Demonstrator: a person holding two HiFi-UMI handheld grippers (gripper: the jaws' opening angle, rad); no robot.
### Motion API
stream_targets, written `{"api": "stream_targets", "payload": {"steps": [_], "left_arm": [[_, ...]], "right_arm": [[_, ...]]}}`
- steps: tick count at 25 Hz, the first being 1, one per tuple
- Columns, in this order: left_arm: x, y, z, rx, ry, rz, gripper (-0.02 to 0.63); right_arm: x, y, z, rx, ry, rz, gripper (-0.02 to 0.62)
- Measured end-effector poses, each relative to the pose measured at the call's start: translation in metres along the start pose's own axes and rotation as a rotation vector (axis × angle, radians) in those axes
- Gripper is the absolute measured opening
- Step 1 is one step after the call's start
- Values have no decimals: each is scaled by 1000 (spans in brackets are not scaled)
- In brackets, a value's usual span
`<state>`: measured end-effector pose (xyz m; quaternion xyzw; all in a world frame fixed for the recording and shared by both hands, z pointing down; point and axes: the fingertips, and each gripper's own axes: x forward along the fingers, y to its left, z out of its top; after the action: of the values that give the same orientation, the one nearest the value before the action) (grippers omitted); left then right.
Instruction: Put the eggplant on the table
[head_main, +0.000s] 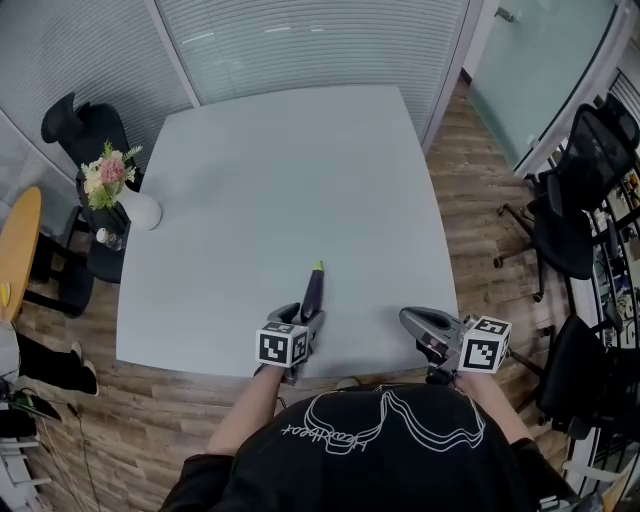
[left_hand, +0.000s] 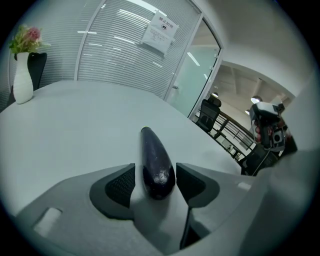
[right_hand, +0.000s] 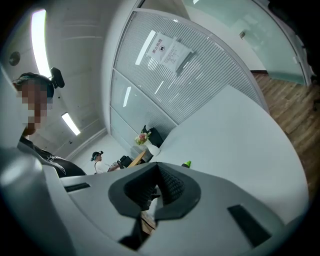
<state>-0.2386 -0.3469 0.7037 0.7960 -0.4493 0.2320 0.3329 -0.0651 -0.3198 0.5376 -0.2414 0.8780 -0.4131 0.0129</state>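
Right now I have the left gripper (head_main: 303, 322) low over the near edge of the pale grey surface (head_main: 280, 170), tilted downward, with its jaws spread. The eggplant (head_main: 314, 292) lies on the surface between them: dark purple, long and narrow, its green stem end (head_main: 318, 266) pointing away from me toward the middle of the surface. In the left gripper view the blunt end of the eggplant (left_hand: 156, 160) sits between the two dark pads (left_hand: 120, 184). A strip of pale surface shows between it and the left pad, so I read the pads as not pressing on it.

Off to my right, the right gripper (head_main: 425, 328) is held near the near right corner of the surface, well apart from the eggplant. In the right gripper view its jaws are pressed together at the tips with nothing between them, and the eggplant's green end (right_hand: 186, 163) peeks just over them.

At the far left edge of the surface stands a white vase (head_main: 140, 208) with pink and cream flowers (head_main: 108, 178).
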Motion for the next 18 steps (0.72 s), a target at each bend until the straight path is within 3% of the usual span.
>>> {"api": "stream_targets", "payload": {"steps": [7,12,18], "left_arm": [[-19,-4,15,-23,-67,-33,262],[-48,-15,46,-73,-179,-59,261],[-108,-60,96,-75,-339,-200,258]], "right_arm": [[9,5,3,-19,9,11,9],[13,14,2,-72,33,22,8],[22,40,5,-213,64,84,8]]}}
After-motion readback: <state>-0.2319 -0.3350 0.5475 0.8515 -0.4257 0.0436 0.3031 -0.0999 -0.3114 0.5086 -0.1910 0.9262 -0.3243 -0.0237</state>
